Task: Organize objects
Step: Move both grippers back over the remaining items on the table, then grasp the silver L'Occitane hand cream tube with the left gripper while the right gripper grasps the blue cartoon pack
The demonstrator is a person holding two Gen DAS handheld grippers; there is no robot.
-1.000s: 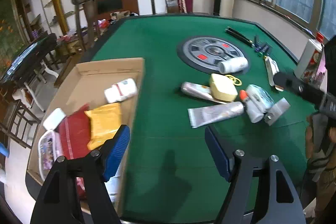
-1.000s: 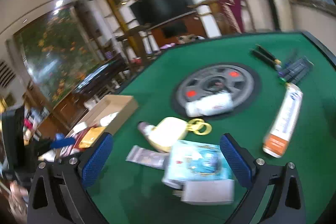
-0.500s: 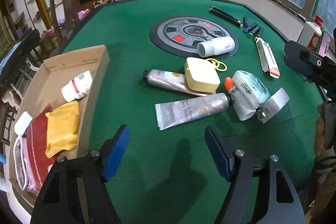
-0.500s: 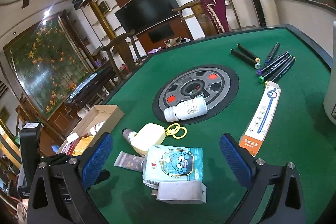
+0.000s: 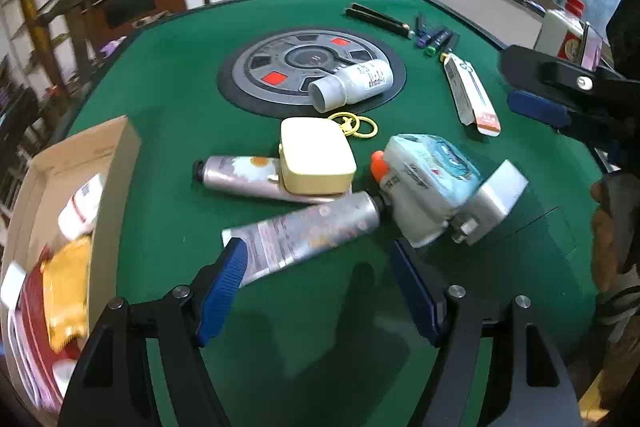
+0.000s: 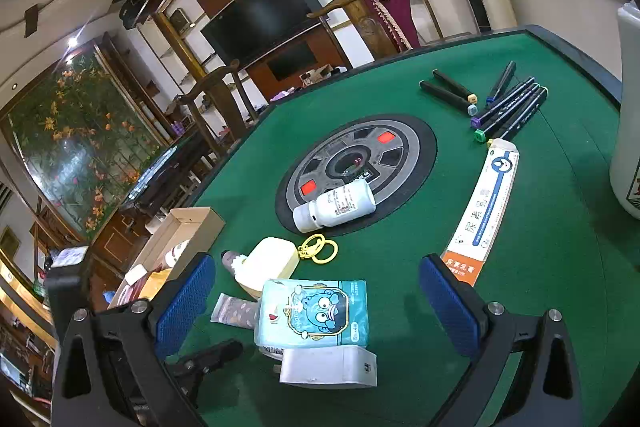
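On the green table lie two silver tubes point(image 5: 308, 231) point(image 5: 240, 177), a cream case point(image 5: 316, 157) with yellow rings point(image 5: 358, 125), a blue tissue pack point(image 6: 312, 311), a white orange-capped bottle point(image 5: 408, 203), a grey box point(image 6: 328, 365), a white bottle point(image 5: 354, 85), a long carton point(image 6: 486, 211) and several markers point(image 6: 504, 107). My left gripper point(image 5: 320, 279) is open and empty, its fingers just short of the near tube. My right gripper point(image 6: 316, 299) is open and empty, with the tissue pack between its fingers. A cardboard box point(image 5: 116, 163) at the left holds packets and a bottle.
A round grey hub point(image 5: 308, 63) sits in the table's middle. A white jug point(image 6: 630, 115) stands at the right edge. Chairs, shelves and a television stand beyond the far edge. My right gripper also shows in the left wrist view point(image 5: 560, 95).
My left gripper has swung right from over the cardboard box and closed in on the pile of tubes. My right gripper has steadied and moved nearer the tissue pack.
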